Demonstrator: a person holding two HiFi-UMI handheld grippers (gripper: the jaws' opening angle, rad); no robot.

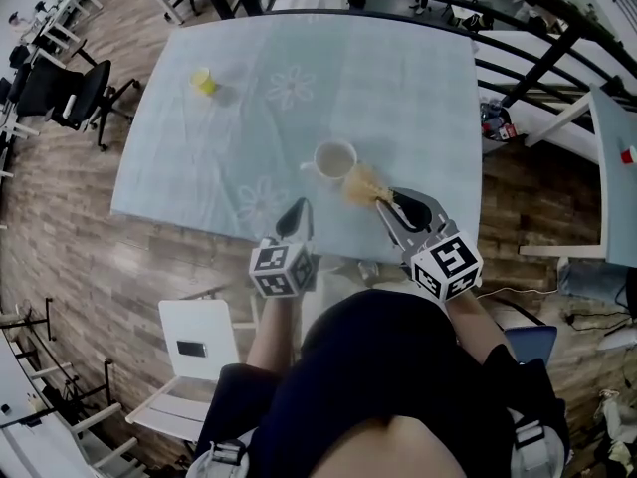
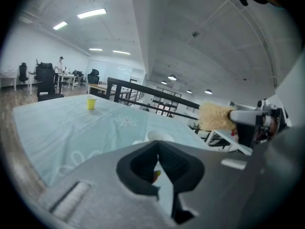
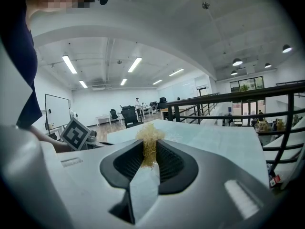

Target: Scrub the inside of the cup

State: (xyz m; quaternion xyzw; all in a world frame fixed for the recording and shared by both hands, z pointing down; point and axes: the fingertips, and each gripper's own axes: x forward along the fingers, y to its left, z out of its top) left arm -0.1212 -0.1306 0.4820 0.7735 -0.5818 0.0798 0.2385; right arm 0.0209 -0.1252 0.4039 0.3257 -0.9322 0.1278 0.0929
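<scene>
- On the pale blue flowered tablecloth (image 1: pixel 398 78), a white cup (image 1: pixel 334 159) stands upright near the front edge. A small yellow cup (image 1: pixel 203 81) sits well apart, toward the far left corner.
- The right gripper (image 1: pixel 386 202) pinches a tan fibrous scrubber (image 1: pixel 363 183) just beside the white cup's rim, possibly touching it.
- The left gripper (image 1: pixel 297 209) hovers near the white cup's front left, its jaws pressed together on nothing.

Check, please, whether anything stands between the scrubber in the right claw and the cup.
Nothing visible does. The scrubber, clamped in the right claw, is close beside the cup, whose mouth faces up, uncovered. The left claw, shut, is off to the cup's other side.
</scene>
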